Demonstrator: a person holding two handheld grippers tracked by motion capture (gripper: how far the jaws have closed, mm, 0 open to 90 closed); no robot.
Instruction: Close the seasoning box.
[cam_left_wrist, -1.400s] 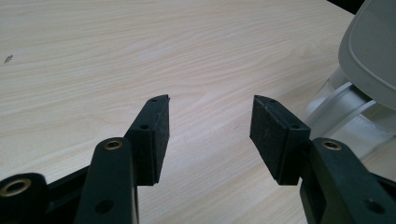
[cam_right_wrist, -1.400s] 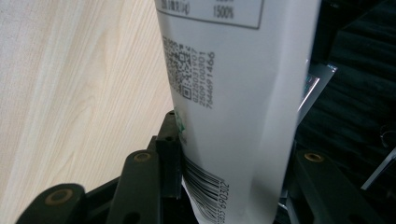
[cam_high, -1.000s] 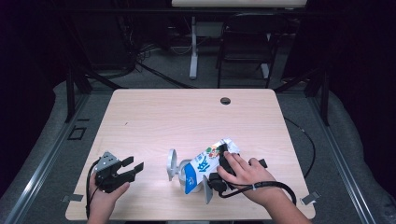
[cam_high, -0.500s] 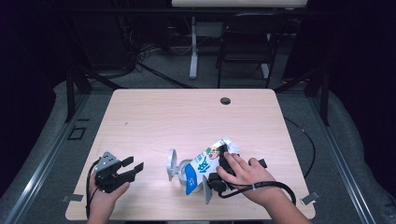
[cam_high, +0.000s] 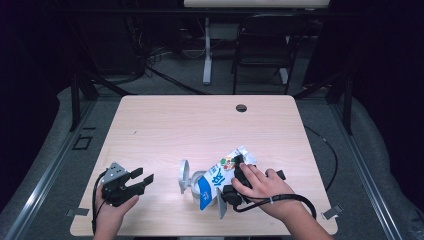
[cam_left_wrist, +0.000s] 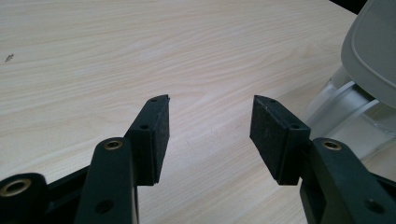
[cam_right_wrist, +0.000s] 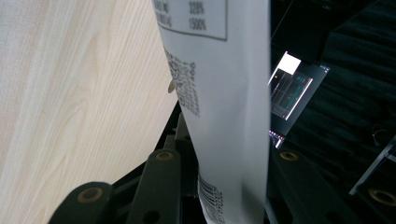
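A blue and white carton (cam_high: 220, 177) lies tilted near the table's front edge, its folded top pointing to the back right. My right gripper (cam_high: 231, 191), under the person's hand, is shut on it. Its jaws have just been closing with the carton (cam_right_wrist: 219, 93) between them, and its white printed side runs up between the two black jaws (cam_right_wrist: 224, 154). The carton's lower end rests against a clear container (cam_high: 192, 184) with an upright grey lid (cam_high: 184, 175). My left gripper (cam_high: 142, 176) rests open at the front left, with bare wood between its pads (cam_left_wrist: 210, 121). The lid (cam_left_wrist: 373, 51) stands to its right.
The wooden table (cam_high: 200, 125) has a small dark hole (cam_high: 241, 108) near its back edge. A black cable (cam_high: 285, 199) loops from the right gripper over the front right corner. A chair (cam_high: 260, 50) and stands are beyond the table.
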